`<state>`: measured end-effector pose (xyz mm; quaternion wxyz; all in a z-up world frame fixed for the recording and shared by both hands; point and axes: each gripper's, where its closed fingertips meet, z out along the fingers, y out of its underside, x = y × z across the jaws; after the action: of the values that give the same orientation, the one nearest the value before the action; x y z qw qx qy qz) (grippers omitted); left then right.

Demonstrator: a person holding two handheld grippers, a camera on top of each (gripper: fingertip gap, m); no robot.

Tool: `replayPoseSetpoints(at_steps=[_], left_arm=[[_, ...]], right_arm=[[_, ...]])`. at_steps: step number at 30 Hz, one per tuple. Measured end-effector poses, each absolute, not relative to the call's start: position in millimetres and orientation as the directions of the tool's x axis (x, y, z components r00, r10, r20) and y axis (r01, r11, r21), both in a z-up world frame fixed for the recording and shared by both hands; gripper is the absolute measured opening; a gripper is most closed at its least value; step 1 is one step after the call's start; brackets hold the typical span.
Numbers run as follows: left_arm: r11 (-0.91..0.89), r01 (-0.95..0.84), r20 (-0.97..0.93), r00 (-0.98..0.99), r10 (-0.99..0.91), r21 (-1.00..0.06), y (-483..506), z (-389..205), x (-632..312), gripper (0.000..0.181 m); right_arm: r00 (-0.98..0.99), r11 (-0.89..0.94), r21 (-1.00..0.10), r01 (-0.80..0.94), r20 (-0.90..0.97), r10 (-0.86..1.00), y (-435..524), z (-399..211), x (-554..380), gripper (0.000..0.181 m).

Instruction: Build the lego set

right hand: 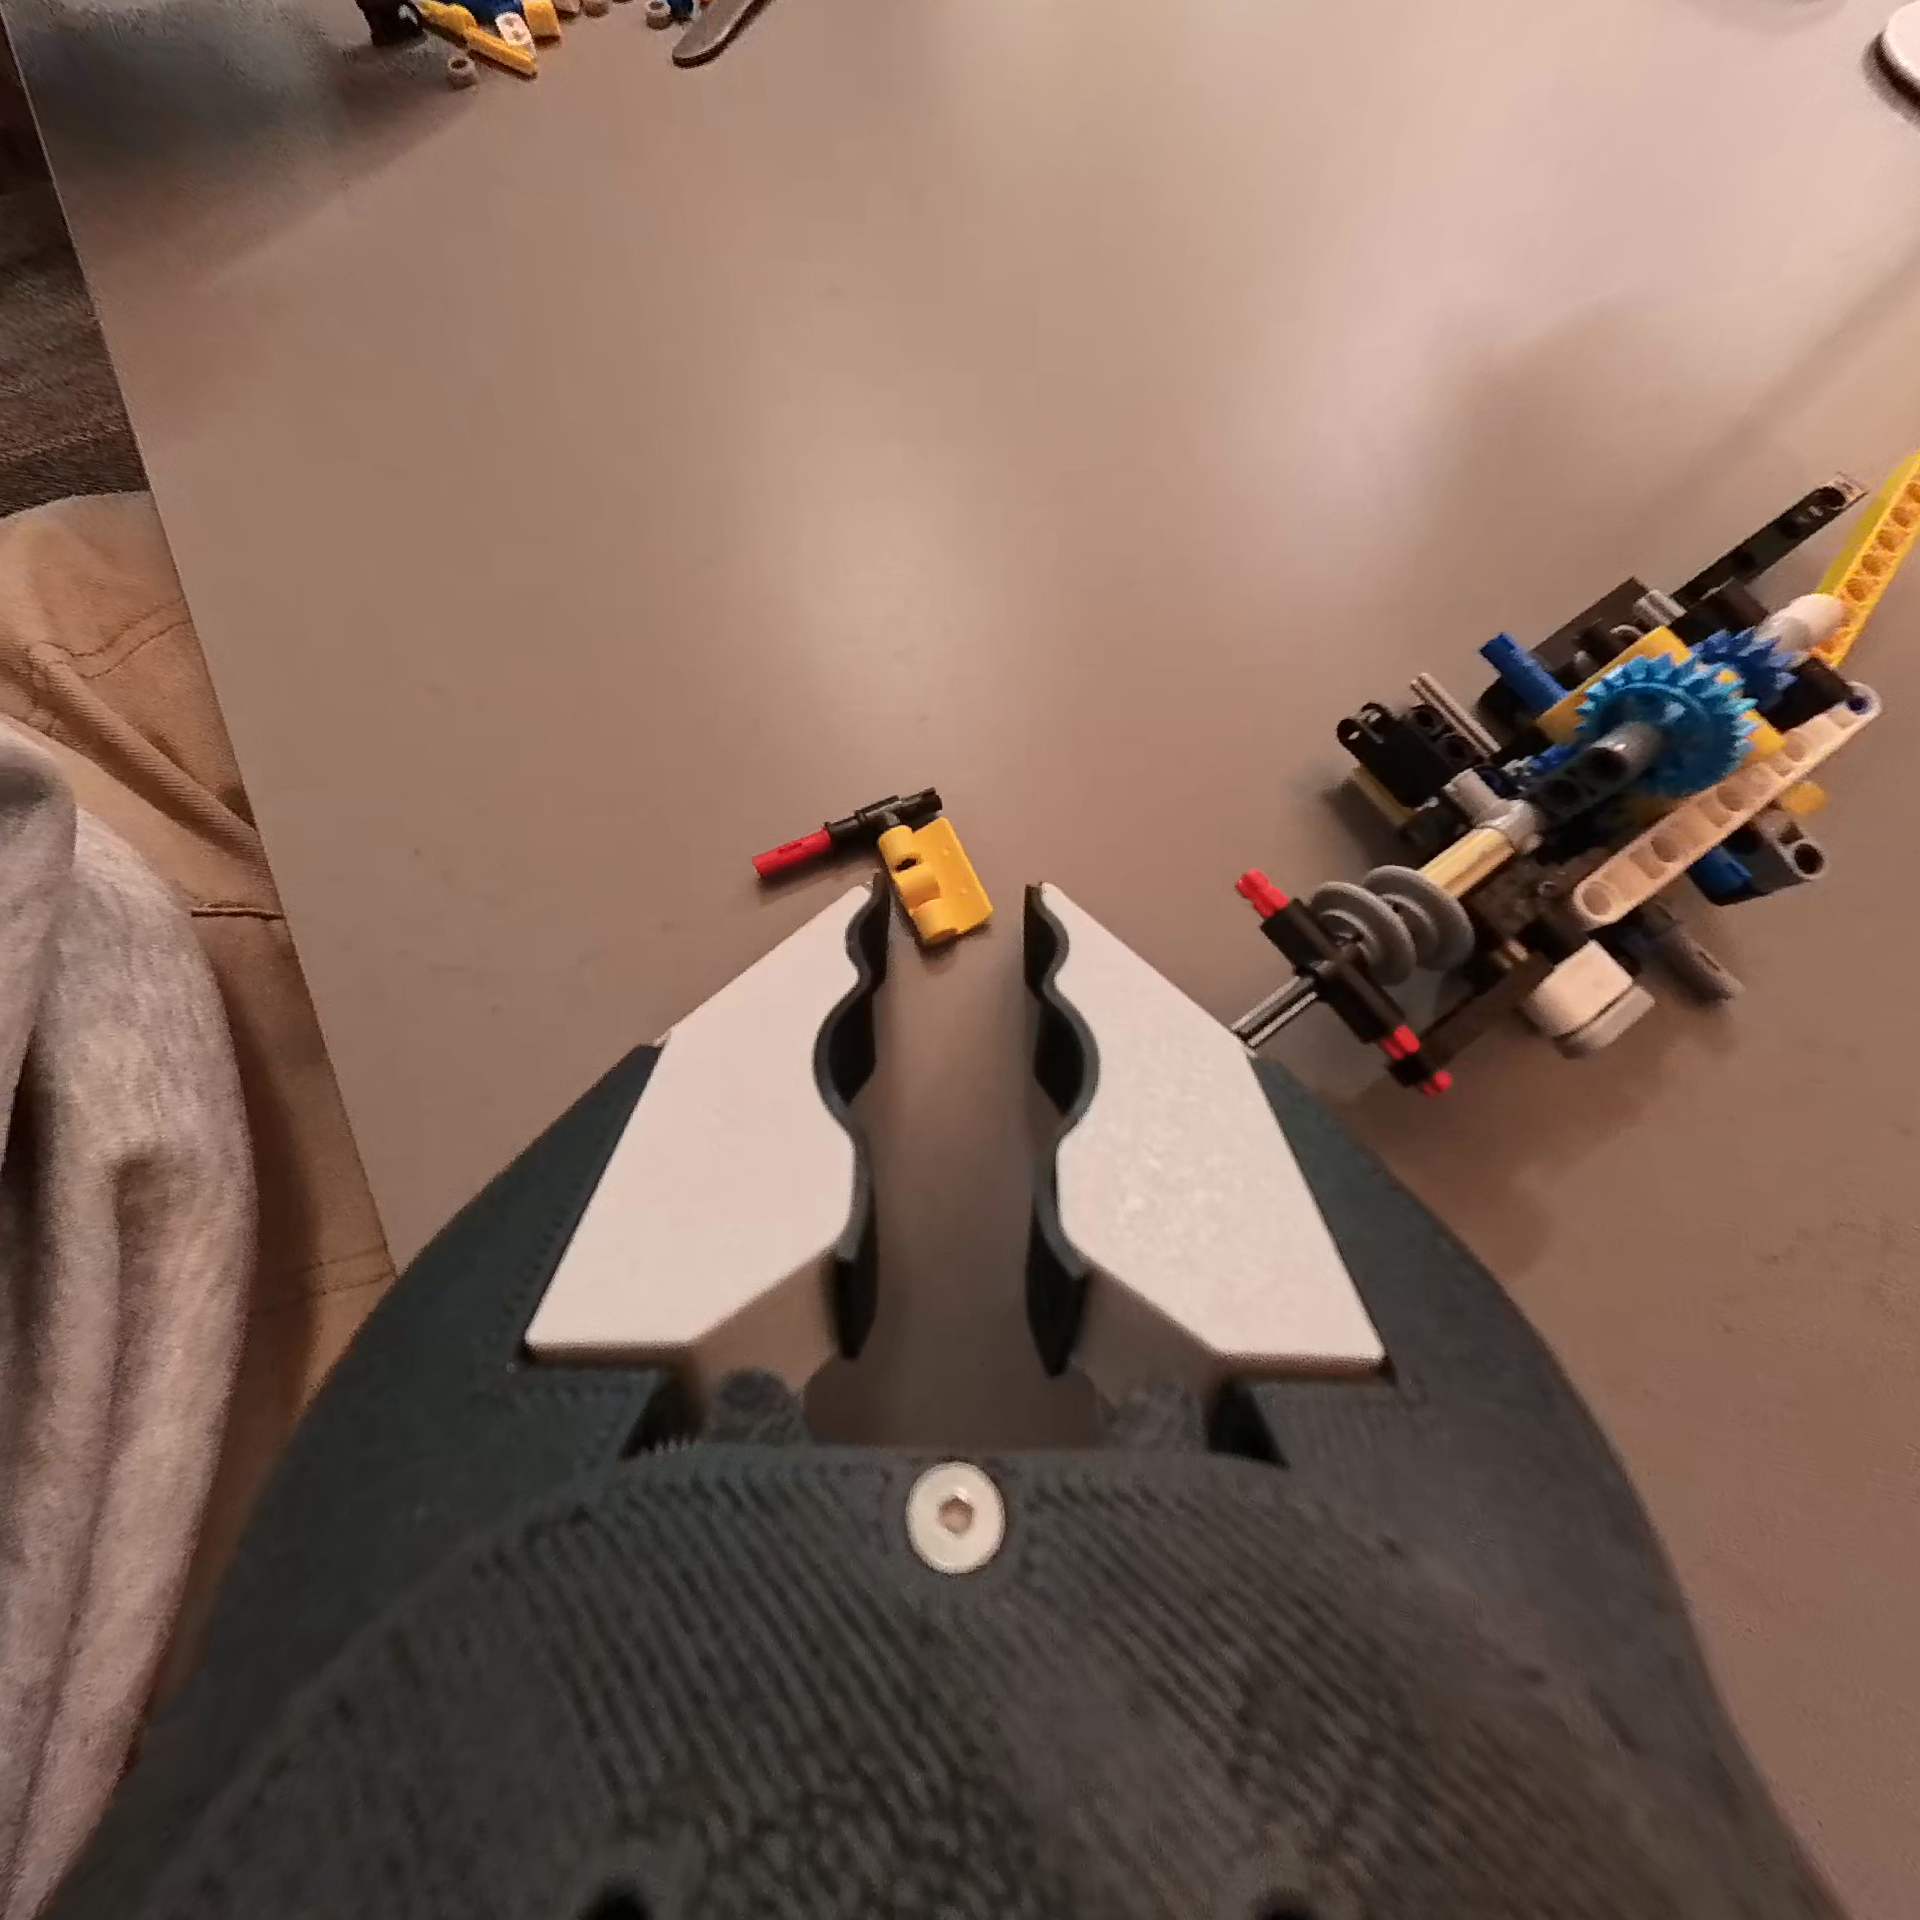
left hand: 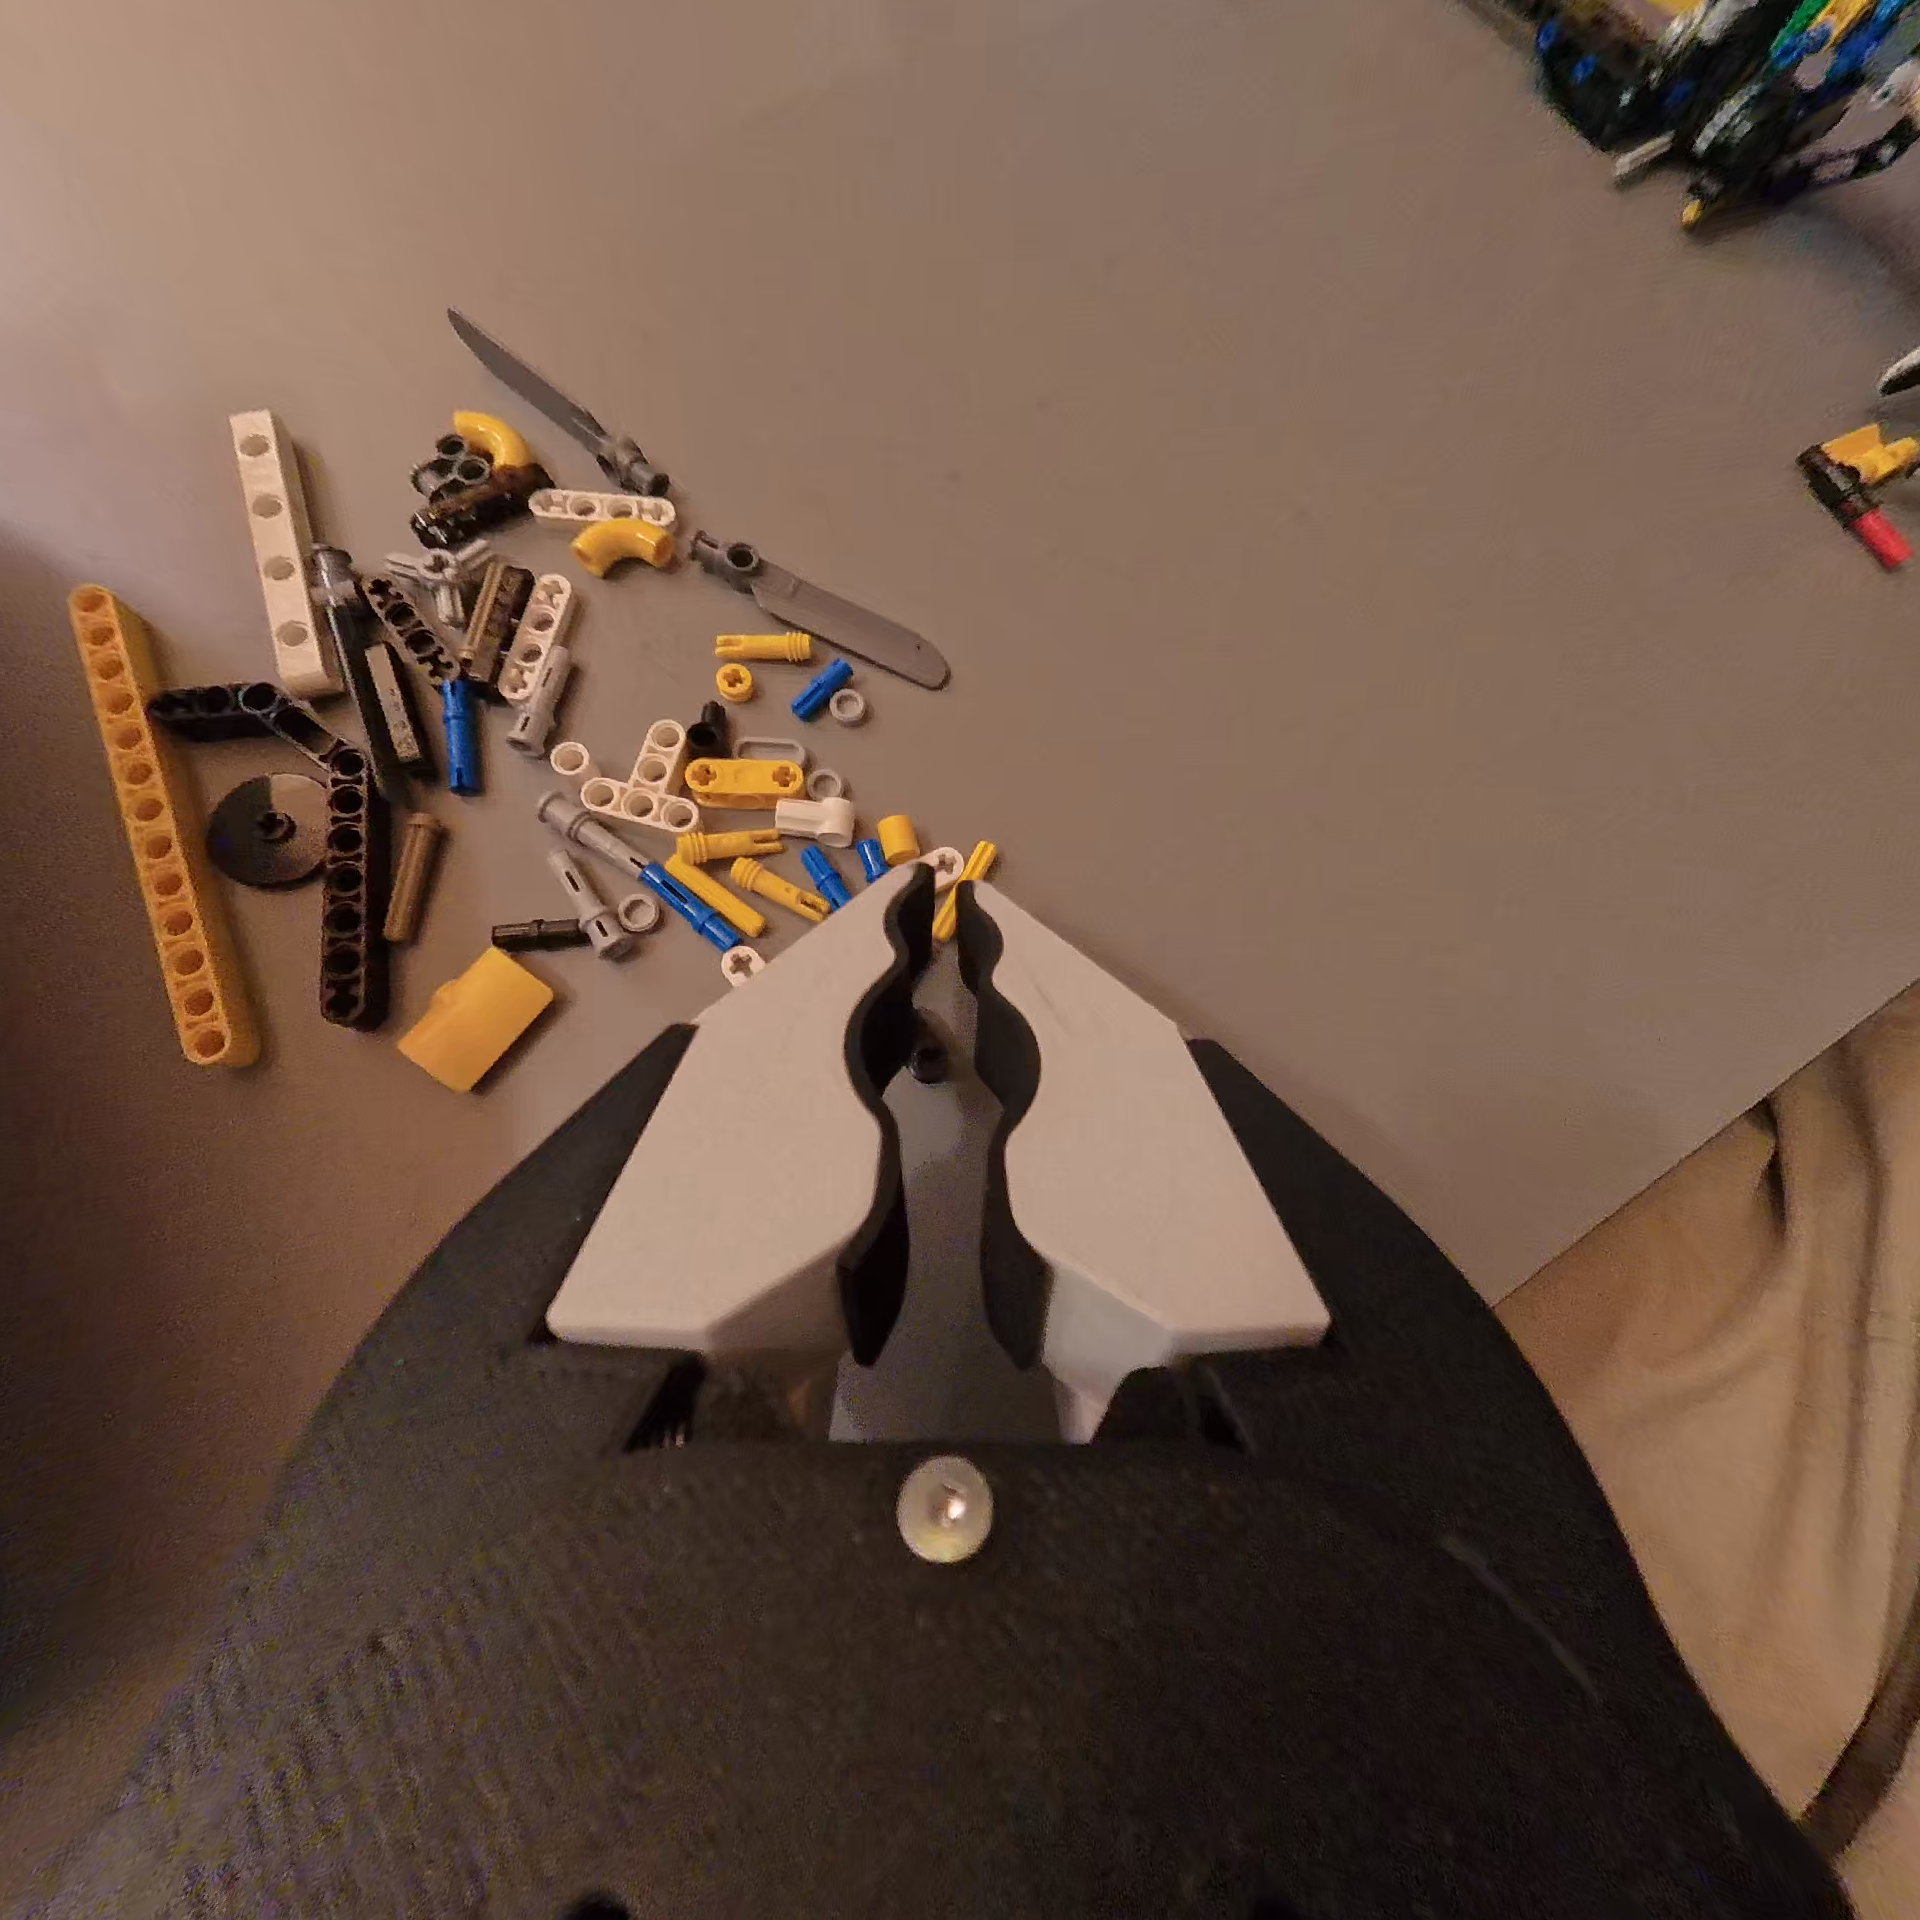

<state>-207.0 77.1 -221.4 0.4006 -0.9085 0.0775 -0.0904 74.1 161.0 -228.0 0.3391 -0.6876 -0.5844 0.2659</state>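
In the left wrist view my left gripper (left hand: 940, 891) is down at the near edge of a pile of loose Technic pieces (left hand: 582, 727) on the grey table (left hand: 1247, 520). Its pads are closed to a narrow slit on a thin yellow axle (left hand: 977, 864), which sticks out past the tips. A small black piece (left hand: 925, 1062) shows deeper in the gap. My right gripper (right hand: 958, 899) is open. A small sub-assembly (right hand: 935, 878) of a yellow panel, a black connector and a red pin lies just ahead of its tips, untouched; it also shows in the left wrist view (left hand: 1860, 488). The partly built model (right hand: 1610, 810) stands to the right.
The pile holds a long yellow beam (left hand: 156, 821), a white beam (left hand: 275, 551), a black bent beam (left hand: 332, 831) and grey blades (left hand: 852, 623). The model shows blurred at the top right (left hand: 1745, 94). Beige cloth (left hand: 1714, 1403) lies past the table edge. A grey sleeve (right hand: 104, 1143) is at the left. There is about 30 centimetres between the tips of the two grippers.
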Motion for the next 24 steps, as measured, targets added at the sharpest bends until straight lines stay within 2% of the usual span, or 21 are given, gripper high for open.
replayPoseSetpoints(at_steps=[10, 24], left_arm=[[-0.714, -0.083, 0.096, 0.974, -0.207, -0.695, 76, -236, -205, 0.003], [-0.692, -0.080, 0.134, 0.959, -0.249, -0.717, 81, -230, -189, 0.001]], right_arm=[[0.172, -0.082, -0.781, 0.620, 0.033, 0.985, 160, -227, 73, 0.025], [0.172, -0.075, -0.787, 0.612, 0.040, 0.984, 159, -225, 71, 0.025]])
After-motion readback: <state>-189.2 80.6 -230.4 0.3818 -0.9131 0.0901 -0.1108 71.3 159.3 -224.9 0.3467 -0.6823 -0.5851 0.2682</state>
